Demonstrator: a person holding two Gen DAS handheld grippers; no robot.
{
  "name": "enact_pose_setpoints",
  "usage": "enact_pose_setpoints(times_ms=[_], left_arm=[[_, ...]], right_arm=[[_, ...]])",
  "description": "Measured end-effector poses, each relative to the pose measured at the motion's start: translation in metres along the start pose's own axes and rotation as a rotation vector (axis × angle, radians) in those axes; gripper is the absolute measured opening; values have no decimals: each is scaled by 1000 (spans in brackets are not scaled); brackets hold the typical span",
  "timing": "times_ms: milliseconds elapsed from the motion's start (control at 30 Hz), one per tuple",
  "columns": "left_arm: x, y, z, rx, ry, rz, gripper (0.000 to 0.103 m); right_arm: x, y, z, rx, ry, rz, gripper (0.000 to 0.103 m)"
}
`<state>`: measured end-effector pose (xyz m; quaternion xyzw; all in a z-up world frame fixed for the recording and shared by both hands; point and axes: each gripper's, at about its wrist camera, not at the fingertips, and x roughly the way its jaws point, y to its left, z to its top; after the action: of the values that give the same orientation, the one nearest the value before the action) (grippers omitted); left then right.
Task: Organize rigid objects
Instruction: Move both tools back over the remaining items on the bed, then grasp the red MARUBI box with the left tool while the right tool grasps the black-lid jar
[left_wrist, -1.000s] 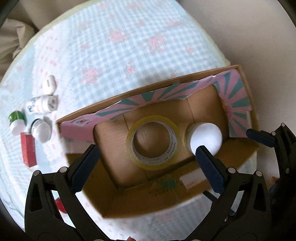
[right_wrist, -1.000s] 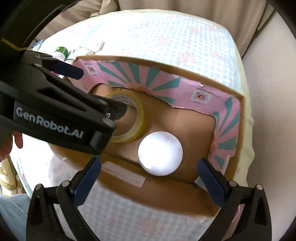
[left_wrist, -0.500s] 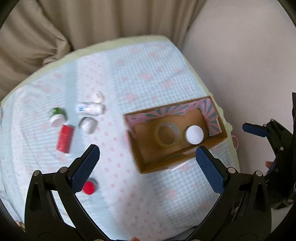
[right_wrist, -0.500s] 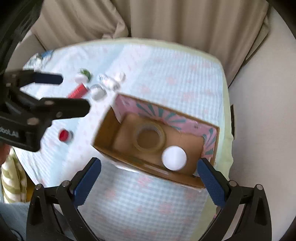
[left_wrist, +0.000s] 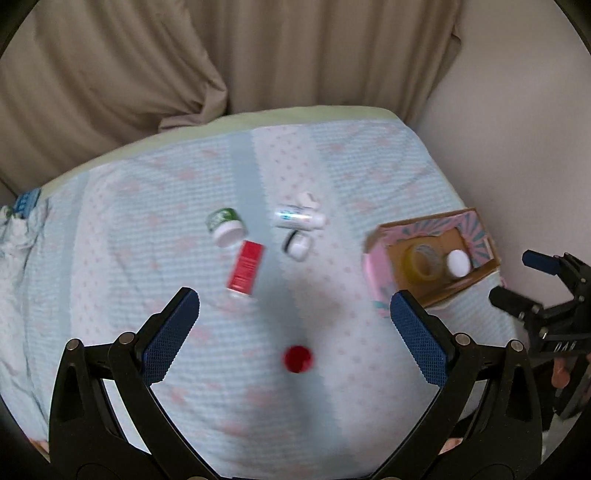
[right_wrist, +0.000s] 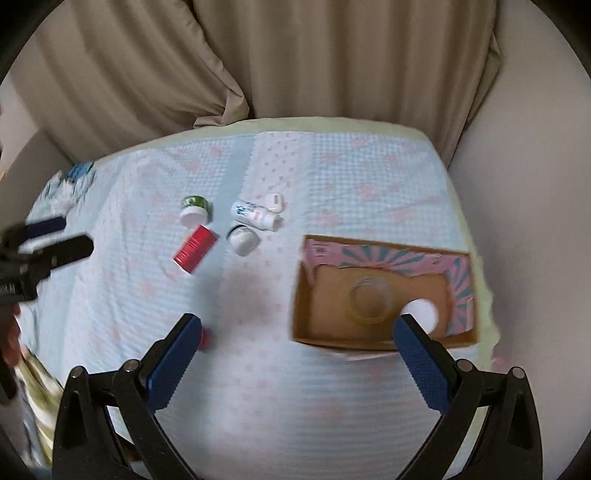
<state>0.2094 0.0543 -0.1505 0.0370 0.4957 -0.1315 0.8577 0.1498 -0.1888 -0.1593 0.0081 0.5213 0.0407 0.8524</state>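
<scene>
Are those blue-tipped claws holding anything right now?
No. The left gripper and the right gripper are both open and empty, above the table.

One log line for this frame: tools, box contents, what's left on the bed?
left tool open | right tool open | box: tape roll, white lid | red cap loose

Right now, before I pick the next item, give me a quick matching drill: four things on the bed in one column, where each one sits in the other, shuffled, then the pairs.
Things:
1. tape roll
2. small red cap
3. red box
4. green-labelled jar

Places:
A. alone on the cloth, nearest the left gripper
B. inside the cardboard box, beside the white lid
C. on its side, just behind the red box
D. lying flat on the cloth, in front of the jar

Pairs: 1-B, 2-A, 3-D, 4-C
</scene>
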Motion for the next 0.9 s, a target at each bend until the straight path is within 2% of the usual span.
enact_pose_setpoints(times_ms=[133, 233, 367, 567, 900], left_arm=[[8, 42, -3, 44, -8, 13, 103], [31, 69, -2, 51, 76, 12, 103], [66, 97, 1, 31, 119, -11, 103], [125, 109, 5, 55, 175, -9, 103], [253, 93, 9, 140, 332, -14, 101]], right_arm=[[15, 40, 11, 77, -2, -35, 103], [27, 62, 21, 116, -11, -58, 103], [51, 82, 37, 200, 0, -53, 103], [103, 98, 63, 269, 59, -62, 103], [220, 86, 96, 419, 195, -62, 103]])
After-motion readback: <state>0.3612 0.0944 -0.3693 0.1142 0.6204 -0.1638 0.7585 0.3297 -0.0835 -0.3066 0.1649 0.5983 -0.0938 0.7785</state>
